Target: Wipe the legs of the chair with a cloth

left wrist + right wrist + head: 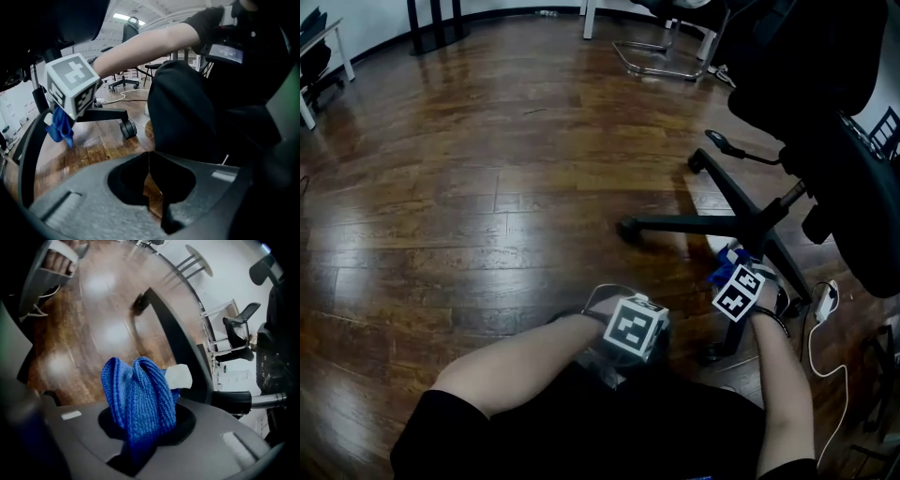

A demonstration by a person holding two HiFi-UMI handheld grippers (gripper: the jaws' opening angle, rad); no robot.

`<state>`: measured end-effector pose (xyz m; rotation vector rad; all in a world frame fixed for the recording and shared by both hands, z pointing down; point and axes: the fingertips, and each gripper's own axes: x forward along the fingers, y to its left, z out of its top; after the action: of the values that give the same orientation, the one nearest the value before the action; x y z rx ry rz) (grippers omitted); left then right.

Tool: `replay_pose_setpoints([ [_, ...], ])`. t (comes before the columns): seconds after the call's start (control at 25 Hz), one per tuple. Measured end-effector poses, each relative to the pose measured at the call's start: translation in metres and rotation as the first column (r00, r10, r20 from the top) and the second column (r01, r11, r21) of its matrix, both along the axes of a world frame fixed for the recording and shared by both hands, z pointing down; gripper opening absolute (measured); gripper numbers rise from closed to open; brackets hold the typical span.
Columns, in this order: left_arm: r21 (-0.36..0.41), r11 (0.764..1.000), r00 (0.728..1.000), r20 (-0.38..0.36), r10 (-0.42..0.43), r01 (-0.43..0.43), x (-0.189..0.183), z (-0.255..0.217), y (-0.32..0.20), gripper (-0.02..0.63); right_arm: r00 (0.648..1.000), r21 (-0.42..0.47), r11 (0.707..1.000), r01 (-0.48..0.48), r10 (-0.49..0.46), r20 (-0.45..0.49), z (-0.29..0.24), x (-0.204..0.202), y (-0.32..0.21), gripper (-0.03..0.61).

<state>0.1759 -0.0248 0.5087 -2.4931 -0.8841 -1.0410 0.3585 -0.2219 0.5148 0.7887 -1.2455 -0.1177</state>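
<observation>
A black office chair (825,112) stands at the right on a star base (750,225) whose legs end in casters. My right gripper (140,427) is shut on a bunched blue cloth (138,394) with a white tag. In the head view the cloth (722,270) sits close to the base's hub, against the near legs. A black chair leg (176,341) runs just beyond the cloth in the right gripper view. My left gripper (149,171) is shut on nothing, low by the person's lap. From there I see the right gripper's marker cube (72,84), the cloth (60,126) and a caster (127,128).
A white cable and plug (825,302) lie on the wood floor right of the base. Another chair's metal frame (661,58) stands at the back, dark table legs (431,23) at the back left, and a white table leg (342,52) at the far left.
</observation>
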Motion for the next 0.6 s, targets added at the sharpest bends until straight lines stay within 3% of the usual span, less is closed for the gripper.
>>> replay_pose_setpoints([
  [0.12, -0.031, 0.999, 1.0, 0.002, 0.014, -0.014, 0.001, 0.004, 0.005, 0.002, 1.0, 0.086, 0.996, -0.03, 0.03, 0.006, -0.013, 0.016, -0.032, 0.086],
  [0.24, -0.038, 0.999, 1.0, -0.009, -0.008, 0.008, 0.001, 0.003, -0.003, 0.002, 1.0, 0.116, 0.993, -0.016, 0.018, -0.014, -0.014, 0.02, -0.04, 0.086],
  [0.36, -0.048, 0.999, 1.0, -0.001, -0.022, 0.022, 0.0, 0.005, -0.005, 0.002, 1.0, 0.078, 0.997, 0.004, -0.002, -0.025, -0.005, 0.018, -0.019, 0.086],
  [0.6, 0.029, 0.999, 0.999, 0.035, -0.02, 0.019, -0.008, 0.012, -0.01, 0.002, 0.998, -0.043, 0.998, 0.045, -0.043, 0.038, 0.02, -0.006, 0.062, 0.087],
])
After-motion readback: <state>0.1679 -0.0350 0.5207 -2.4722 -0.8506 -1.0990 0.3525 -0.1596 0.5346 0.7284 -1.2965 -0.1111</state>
